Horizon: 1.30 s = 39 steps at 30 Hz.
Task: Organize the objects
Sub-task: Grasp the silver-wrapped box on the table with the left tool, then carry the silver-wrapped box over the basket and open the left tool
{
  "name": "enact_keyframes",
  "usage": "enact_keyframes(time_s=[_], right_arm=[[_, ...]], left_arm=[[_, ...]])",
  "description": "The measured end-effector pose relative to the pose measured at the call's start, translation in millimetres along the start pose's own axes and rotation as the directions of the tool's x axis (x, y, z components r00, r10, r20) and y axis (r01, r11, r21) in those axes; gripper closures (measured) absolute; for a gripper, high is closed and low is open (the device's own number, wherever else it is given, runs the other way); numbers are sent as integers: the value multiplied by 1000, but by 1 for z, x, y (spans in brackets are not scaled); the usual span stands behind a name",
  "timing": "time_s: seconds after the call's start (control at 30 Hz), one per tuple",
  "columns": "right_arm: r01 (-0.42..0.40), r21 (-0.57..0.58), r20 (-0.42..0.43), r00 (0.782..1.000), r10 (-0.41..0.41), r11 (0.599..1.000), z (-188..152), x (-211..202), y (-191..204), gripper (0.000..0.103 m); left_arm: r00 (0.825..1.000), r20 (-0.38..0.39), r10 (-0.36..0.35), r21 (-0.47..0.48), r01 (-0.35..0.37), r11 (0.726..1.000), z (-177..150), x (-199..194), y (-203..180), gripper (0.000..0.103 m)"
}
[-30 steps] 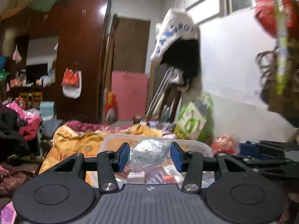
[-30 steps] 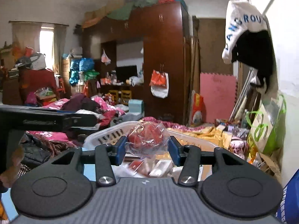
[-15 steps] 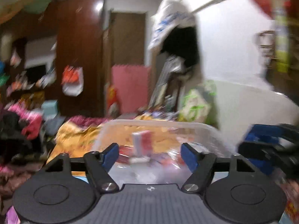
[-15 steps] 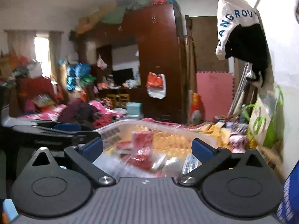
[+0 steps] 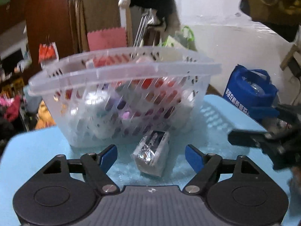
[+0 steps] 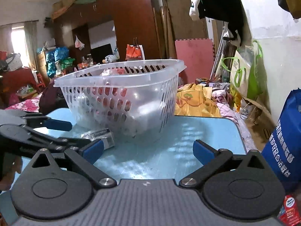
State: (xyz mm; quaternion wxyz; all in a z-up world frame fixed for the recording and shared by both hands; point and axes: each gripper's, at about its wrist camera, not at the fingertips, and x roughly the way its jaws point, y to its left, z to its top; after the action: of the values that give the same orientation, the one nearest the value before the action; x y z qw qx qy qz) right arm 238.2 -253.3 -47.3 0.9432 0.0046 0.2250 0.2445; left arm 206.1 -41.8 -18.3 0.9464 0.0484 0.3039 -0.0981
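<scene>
A clear slotted plastic basket (image 5: 122,71) stands on the light blue table (image 5: 37,146) and holds several packets and boxes. It also shows in the right wrist view (image 6: 120,79). A small wrapped box (image 5: 152,154) lies on the table in front of the basket, between the open fingers of my left gripper (image 5: 151,155); in the right wrist view the box (image 6: 105,135) lies left of centre. My right gripper (image 6: 148,148) is open and empty over the table, right of the left gripper (image 6: 37,131).
A blue bag (image 6: 284,146) stands at the table's right edge, also in the left wrist view (image 5: 250,88). A small red box (image 6: 289,211) lies at the lower right. A cluttered bed (image 6: 197,98) and a wardrobe (image 6: 131,22) lie beyond the table.
Both grippers opened and let go of their plastic packets over the basket. Both then dropped low to table level in front of the basket.
</scene>
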Motion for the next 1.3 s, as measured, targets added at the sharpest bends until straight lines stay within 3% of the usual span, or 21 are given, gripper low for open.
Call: enact_keyframes(time_s=[0.43,0.6,0.67,0.7,0.77,0.9,1.1,1.2,1.3], right_arm=[[91,-12,17,996,-91,996,-12,2,-5,0],[131,-18,-22,991,-131,991,-12,8,-4,0],[134,-15,-41,990,-135,991,-12,11,-5,0],[139,-12,-46,989,-139,990,-12,11,-6,0],[139,-2,-48,989,-139,990,-13,11,-7,0],[142,31,-47,989,-141,989,-14,9,-13,0],[135,24,-71,989,-133,991,-13,12,-13,0],[135,24,-68,989,-133,991,-14,12,-13,0],[140,38,-53,989,-138,989,-14,10,-15,0]], left_arm=[[998,-47,32,-28,-33,999,-1,27,-5,20],[997,-61,46,-43,-49,998,2,33,-4,21],[997,-54,58,-39,-61,997,3,32,-6,40],[996,-52,67,-27,-69,997,3,32,-8,55],[994,-45,97,-10,-98,995,2,30,-11,56],[995,1,103,31,-103,994,-2,18,-18,56],[997,72,15,-10,-14,1000,-15,-21,-14,56],[989,150,5,-14,-3,1000,-11,-56,-11,56],[974,227,22,-39,-13,999,14,-88,-4,56]])
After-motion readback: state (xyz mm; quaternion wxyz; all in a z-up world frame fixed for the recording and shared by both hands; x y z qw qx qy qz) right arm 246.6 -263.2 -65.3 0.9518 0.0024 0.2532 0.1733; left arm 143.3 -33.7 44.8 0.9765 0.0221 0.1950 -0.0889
